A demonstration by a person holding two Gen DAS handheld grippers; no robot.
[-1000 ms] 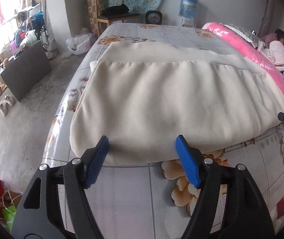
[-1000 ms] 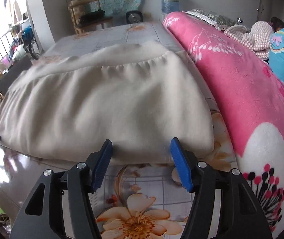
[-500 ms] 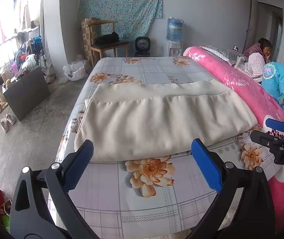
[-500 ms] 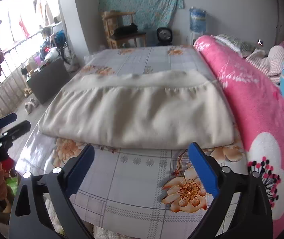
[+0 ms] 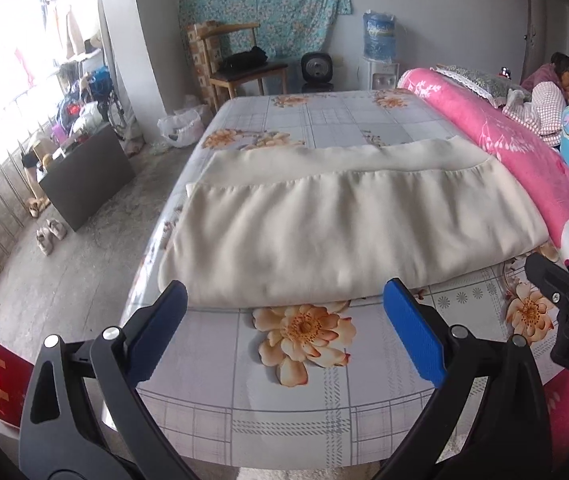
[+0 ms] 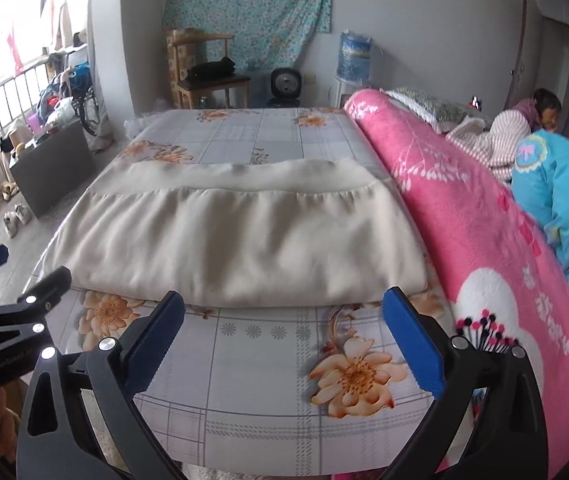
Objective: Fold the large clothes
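Okay, left hand-held gripper (image 5: 284,304) and right hand-held gripper (image 6: 283,307) both gape wide, gripping nothing. Folded cream garment (image 5: 348,232) lies flat on the bed (image 5: 324,120), just ahead of both, pink blanket (image 6: 464,208) to their right.
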